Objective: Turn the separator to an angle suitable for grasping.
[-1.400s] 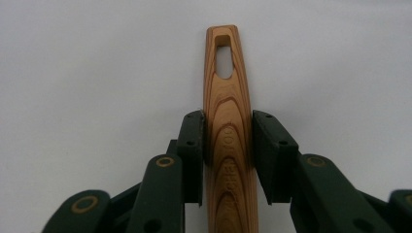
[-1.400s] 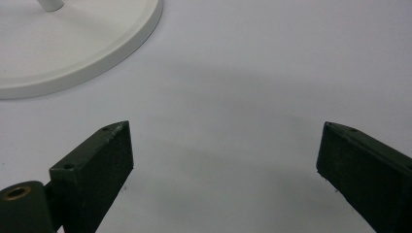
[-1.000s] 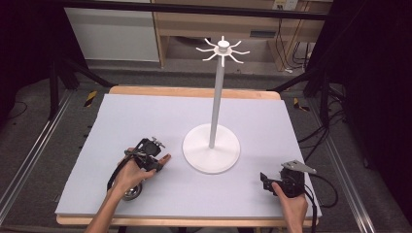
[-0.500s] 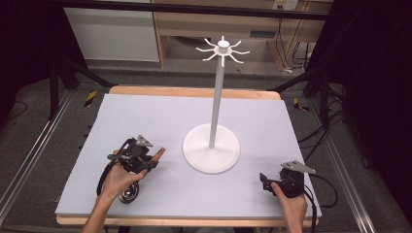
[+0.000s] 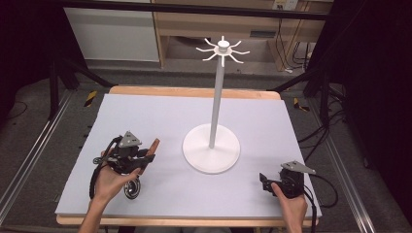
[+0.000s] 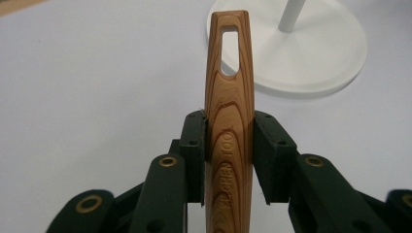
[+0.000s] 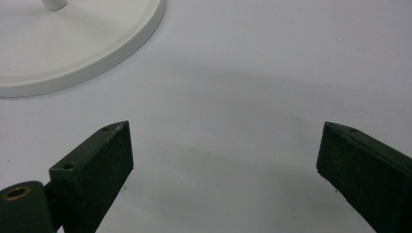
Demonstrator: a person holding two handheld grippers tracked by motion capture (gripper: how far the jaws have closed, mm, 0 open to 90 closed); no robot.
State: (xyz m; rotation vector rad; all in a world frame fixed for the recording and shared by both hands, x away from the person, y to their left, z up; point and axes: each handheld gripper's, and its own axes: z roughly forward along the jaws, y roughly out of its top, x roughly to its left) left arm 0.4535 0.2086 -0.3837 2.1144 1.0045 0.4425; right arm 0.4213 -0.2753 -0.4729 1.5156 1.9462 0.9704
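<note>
The left gripper is seen clamped on a wooden handle, both jaws pressed flat against its sides. The handle's slotted tip points toward the white stand base; embossed lettering reads roughly "KITCHEN TOOL" but is partly cut off at the frame bottom, and the tool's working end is not shown there. In the high view the left gripper is held by the left hand at the near left of the mat, the handle sticking out toward the base but apart from it. A dark coiled or round metal part lies just under the hand; whether it belongs to the tool cannot be told, as the joint is hidden by hand and gripper. The right gripper is wide open with nothing between its jaws, only bare mat, the base edge cut off at top left. In the high view it sits at the near right, held by the right hand, well apart from the base. Farther off, the pole rises to a hub of thin hooks; hook count is hard to make out.
</note>
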